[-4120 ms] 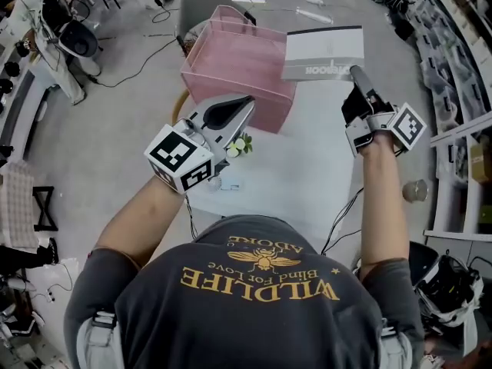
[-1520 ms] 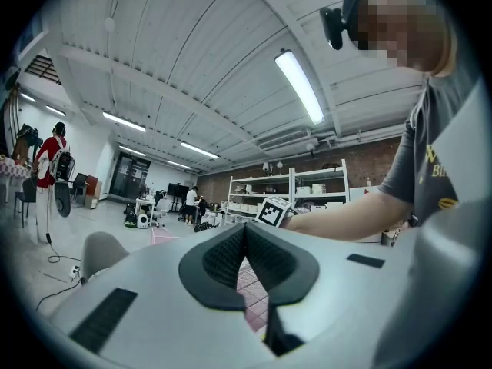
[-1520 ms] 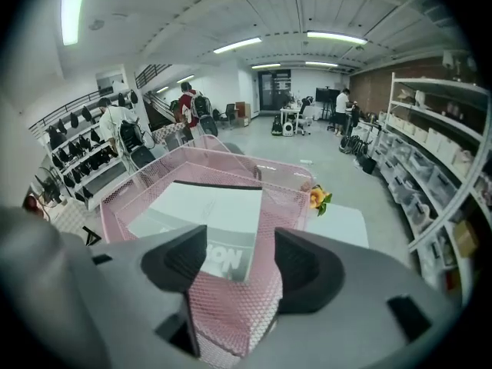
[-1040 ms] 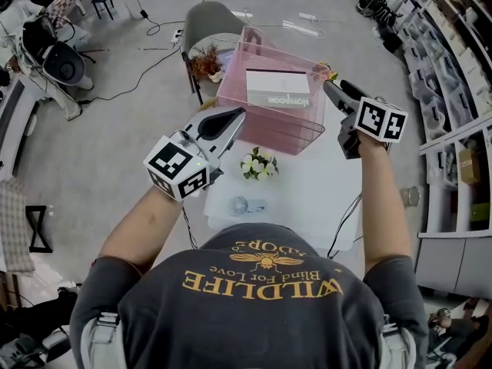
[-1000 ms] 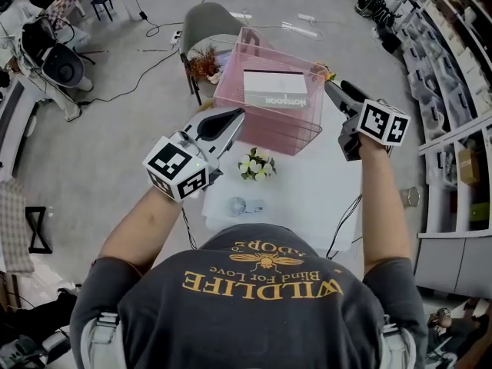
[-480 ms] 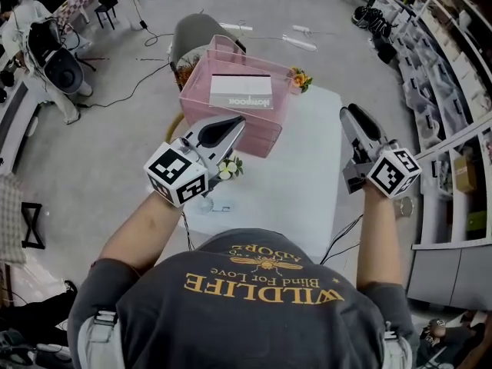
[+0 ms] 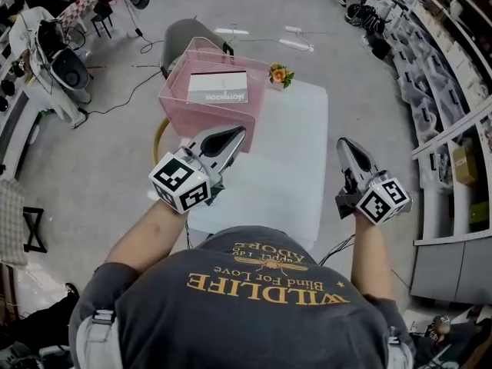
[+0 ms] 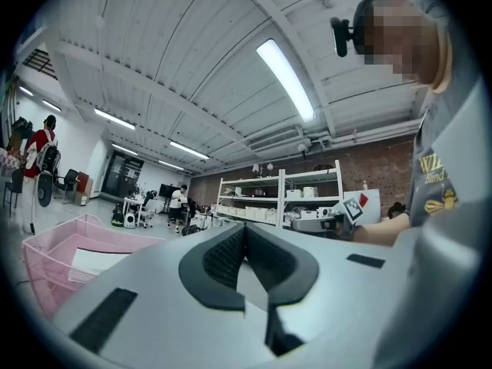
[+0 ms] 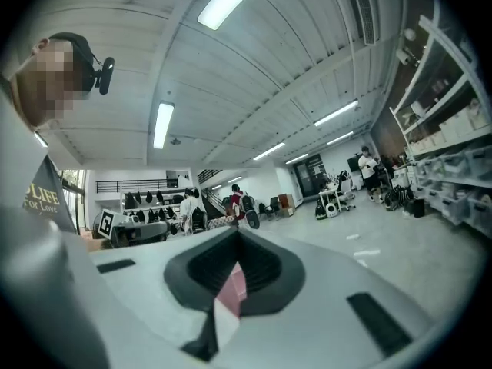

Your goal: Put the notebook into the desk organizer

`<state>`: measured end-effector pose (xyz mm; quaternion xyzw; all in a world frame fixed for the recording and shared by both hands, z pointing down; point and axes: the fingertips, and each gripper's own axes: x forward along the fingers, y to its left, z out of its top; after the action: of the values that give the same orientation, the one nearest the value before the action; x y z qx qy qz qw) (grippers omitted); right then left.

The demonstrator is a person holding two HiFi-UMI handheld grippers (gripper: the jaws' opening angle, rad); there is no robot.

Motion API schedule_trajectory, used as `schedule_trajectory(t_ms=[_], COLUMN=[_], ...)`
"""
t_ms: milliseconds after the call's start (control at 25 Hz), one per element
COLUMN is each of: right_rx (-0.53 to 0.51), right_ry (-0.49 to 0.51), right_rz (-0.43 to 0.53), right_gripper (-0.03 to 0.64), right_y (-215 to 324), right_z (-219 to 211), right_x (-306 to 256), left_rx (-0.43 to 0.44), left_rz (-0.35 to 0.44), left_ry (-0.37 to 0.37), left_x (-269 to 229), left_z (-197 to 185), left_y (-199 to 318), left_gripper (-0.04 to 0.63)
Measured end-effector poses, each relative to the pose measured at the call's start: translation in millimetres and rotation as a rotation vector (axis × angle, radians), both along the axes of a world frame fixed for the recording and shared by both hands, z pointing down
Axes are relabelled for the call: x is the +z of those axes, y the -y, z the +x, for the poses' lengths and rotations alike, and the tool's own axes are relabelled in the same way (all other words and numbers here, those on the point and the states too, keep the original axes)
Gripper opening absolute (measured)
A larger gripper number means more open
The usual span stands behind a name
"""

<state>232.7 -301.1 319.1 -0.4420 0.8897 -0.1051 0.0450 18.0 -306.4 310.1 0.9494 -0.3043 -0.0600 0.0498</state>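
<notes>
Both forearms are stretched forward, grippers level. The left gripper (image 7: 234,134) hangs over the near-left part of the white table (image 7: 284,152), jaws together. The right gripper (image 7: 344,144) is just off the table's right edge, and its jaws have just been closing, pad against pad.

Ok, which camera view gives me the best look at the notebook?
The head view. It looks down on the notebook lying flat in the pink desk organizer, with its whole cover in sight. The left gripper view catches only a pale strip of it low at the left, behind the organizer's rim. The right gripper view shows none of it.
</notes>
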Motion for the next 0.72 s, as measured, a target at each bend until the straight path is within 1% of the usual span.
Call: schedule_trajectory(t_ms=[200,320,480,720], right_rx=[0.014,0.023,0.035,0.025], right_ry=[-0.046,-0.061,-0.055,-0.079], right_rz=[-0.037,-0.043,-0.024,0.008], right_gripper=[0.0,0.0,0.0,0.0], right_y=[-13,-15,-11,-7], right_z=[11,12,12,2], right_x=[27,30,24,17], left_rx=[0.006,0.004,0.011,0.009], left_rz=[-0.014,-0.025,-0.023,-0.016], left_ry=[0.009,0.012,0.018,0.016], left_x=[7,11,11,12], left_z=[6,5,4,-3], left_y=[-4,-3,-2,-2], left_gripper=[0.0,0.0,0.0,0.0])
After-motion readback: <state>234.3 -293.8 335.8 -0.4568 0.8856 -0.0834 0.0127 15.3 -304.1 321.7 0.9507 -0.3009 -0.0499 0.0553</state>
